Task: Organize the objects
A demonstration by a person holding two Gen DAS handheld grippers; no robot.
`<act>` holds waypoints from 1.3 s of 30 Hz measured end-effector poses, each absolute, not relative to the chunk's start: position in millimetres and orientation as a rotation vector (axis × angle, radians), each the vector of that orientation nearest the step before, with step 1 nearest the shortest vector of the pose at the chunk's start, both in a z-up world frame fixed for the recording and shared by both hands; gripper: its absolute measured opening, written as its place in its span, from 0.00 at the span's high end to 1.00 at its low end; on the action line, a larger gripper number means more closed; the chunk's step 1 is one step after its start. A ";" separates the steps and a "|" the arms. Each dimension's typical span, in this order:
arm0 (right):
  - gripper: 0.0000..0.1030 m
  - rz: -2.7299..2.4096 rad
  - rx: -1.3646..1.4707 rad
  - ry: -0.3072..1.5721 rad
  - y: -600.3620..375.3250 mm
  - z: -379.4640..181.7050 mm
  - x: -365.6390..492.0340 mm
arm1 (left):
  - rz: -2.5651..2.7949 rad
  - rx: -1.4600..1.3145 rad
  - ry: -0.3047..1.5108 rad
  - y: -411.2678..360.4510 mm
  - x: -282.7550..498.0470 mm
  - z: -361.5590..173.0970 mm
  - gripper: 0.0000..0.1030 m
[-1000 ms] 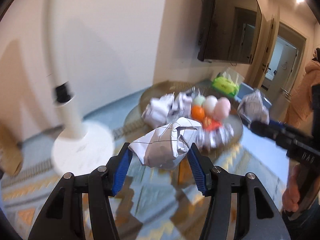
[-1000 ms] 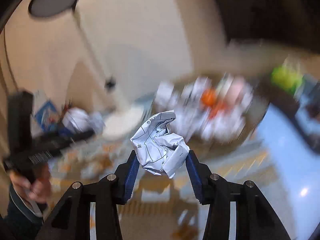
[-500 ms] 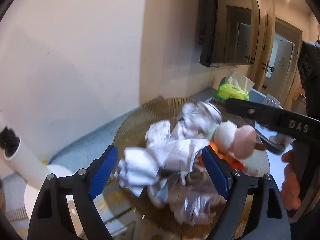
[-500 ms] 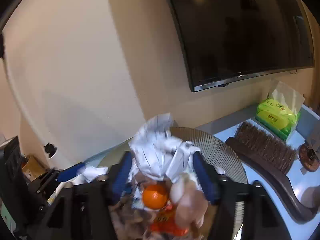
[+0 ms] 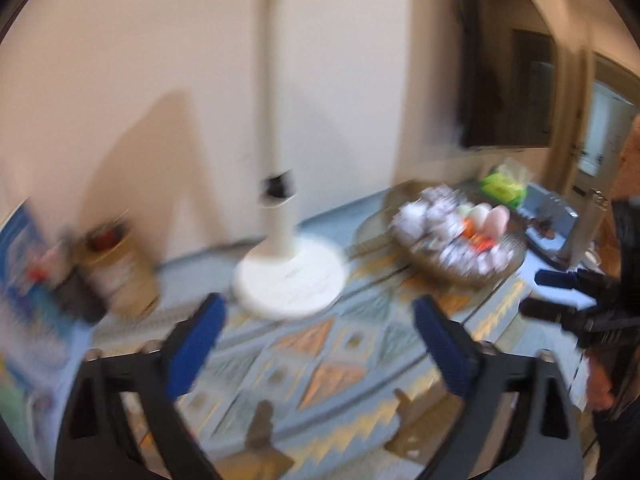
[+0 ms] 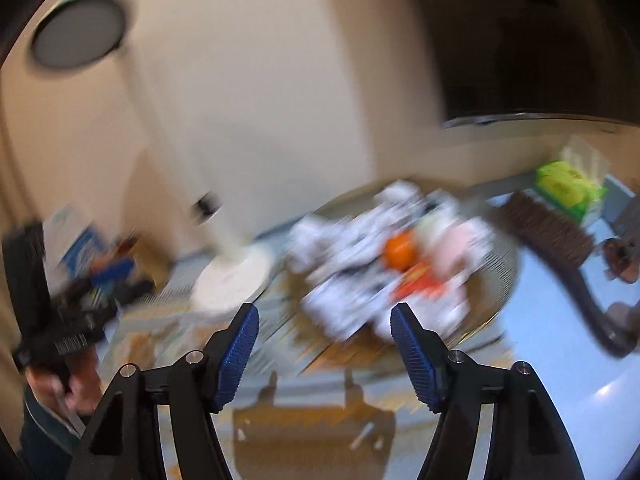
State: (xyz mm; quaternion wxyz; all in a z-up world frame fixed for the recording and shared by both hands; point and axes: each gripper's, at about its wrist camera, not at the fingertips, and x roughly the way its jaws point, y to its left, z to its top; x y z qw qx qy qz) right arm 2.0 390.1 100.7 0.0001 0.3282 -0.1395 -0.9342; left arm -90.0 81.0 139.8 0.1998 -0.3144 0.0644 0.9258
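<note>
A round woven tray [image 5: 508,268] [image 6: 496,268] holds several crumpled paper balls [image 5: 416,216] [image 6: 348,256], an orange ball [image 6: 400,254], pale egg shapes [image 5: 496,216] and a red wrapper [image 6: 424,284]. My left gripper [image 5: 316,332] is open and empty, well back from the tray over the patterned rug. My right gripper [image 6: 324,332] is open and empty, just in front of the tray's near edge. Both views are blurred by motion.
A white floor-lamp pole and round base [image 5: 292,276] [image 6: 232,280] stand left of the tray. A brush [image 6: 548,224] and a green tissue pack [image 5: 502,186] [image 6: 568,184] lie on the blue table. Boxes and a brown jar [image 5: 116,268] stand at the left wall.
Both grippers let go of their paper balls into the tray, opened, and have pulled back and away from it.
</note>
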 end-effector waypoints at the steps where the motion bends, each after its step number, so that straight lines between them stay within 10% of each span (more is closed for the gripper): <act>1: 0.19 -2.913 1.063 -0.410 374.0 94.9 5.9 | 2.611 -0.911 0.166 66.6 -82.8 135.8 0.01; 3: 0.08 -2.877 1.113 -0.357 344.3 75.8 10.1 | 2.642 -0.971 0.155 42.8 -70.4 121.5 0.01; 11: 0.17 -2.880 1.406 -0.201 290.9 -31.7 -8.8 | 2.759 -1.167 0.089 32.1 -80.8 21.9 0.01; 15: 0.00 -2.911 1.331 -0.190 295.8 -26.7 -2.1 | 2.769 -1.265 0.060 39.6 -95.1 -1.4 0.01; 39: 0.00 -2.866 1.375 0.218 248.5 -31.9 4.8 | 2.798 -1.432 -0.006 22.3 -96.9 -10.3 0.01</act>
